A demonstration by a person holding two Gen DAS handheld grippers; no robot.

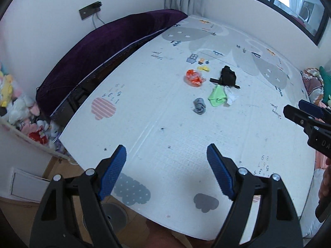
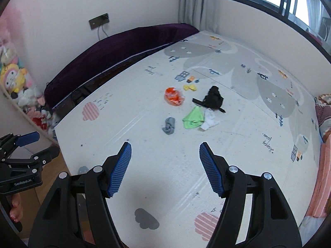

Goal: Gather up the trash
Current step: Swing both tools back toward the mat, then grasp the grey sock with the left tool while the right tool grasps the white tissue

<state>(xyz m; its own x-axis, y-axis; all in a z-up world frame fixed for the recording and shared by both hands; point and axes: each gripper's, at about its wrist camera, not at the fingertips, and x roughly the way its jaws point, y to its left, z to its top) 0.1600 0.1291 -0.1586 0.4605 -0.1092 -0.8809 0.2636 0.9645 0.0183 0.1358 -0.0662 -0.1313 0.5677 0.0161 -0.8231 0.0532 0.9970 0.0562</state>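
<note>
Both claws hang released and empty over the near end of the mat [image 1: 165, 124] — left claw [image 1: 166, 171], right claw [image 2: 165, 169]. The trash sits well ahead, mid-mat: orange wrapper [image 2: 173, 96], grey wad [image 2: 169, 125], green cloth [image 2: 193, 119], white scrap [image 2: 210, 121], black bag [image 2: 214, 99] (its strap running crosswise). The grey wad lies nearest — neither claw plainly closer.

Play mat [image 1: 165, 136] — scattered trash [image 1: 215, 84]

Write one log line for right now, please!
left gripper: open, empty | right gripper: open, empty | trash pile: on play mat, untouched
</note>
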